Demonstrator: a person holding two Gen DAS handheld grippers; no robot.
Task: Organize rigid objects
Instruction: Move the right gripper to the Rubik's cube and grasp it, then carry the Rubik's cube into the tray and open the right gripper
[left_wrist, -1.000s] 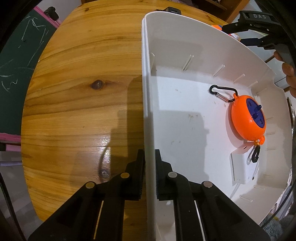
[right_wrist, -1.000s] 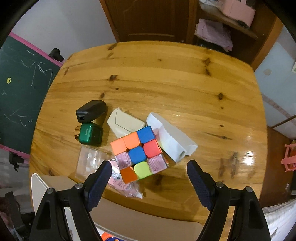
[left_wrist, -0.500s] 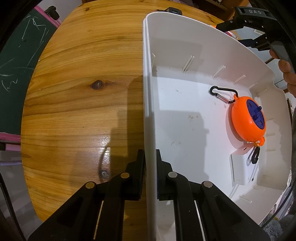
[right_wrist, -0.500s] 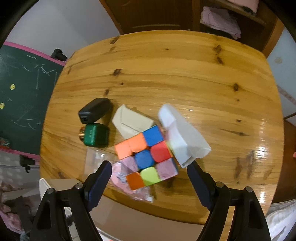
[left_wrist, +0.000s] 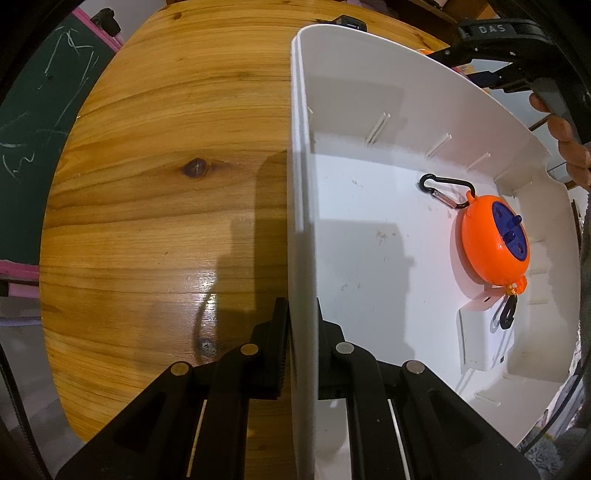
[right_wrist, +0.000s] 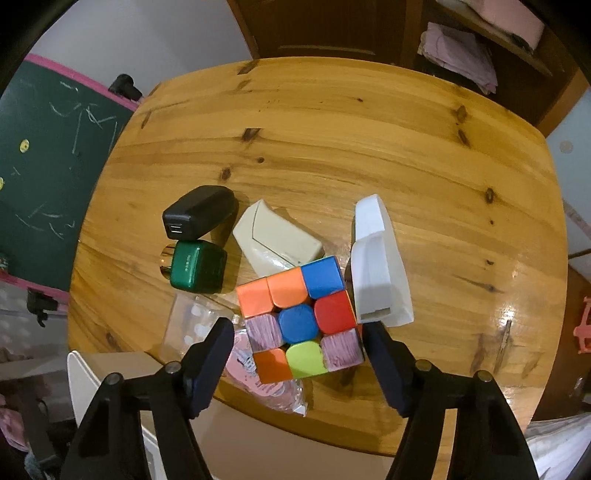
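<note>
My left gripper (left_wrist: 300, 332) is shut on the near wall of a white bin (left_wrist: 301, 184), one finger outside and one inside. Inside the bin lie an orange round reel with a blue centre (left_wrist: 495, 240) and a small white box (left_wrist: 485, 339). My right gripper (right_wrist: 297, 350) is open, its fingers on either side of a colourful puzzle cube (right_wrist: 299, 317) on the wooden table (right_wrist: 369, 147). Whether the pads touch the cube I cannot tell. Beside the cube lie a black charger (right_wrist: 201, 216), a green charger (right_wrist: 197, 267), a beige box (right_wrist: 277, 240) and a white plastic piece (right_wrist: 380, 269).
A clear bag with pink contents (right_wrist: 266, 373) and a clear blister pack (right_wrist: 192, 325) lie under and left of the cube. The bin's corner (right_wrist: 79, 369) shows at the lower left of the right wrist view. A chalkboard (right_wrist: 48, 155) stands left of the table.
My right gripper has moved down and closer to the puzzle cube, so its open fingers now flank it. The left gripper has kept its hold on the bin wall.
</note>
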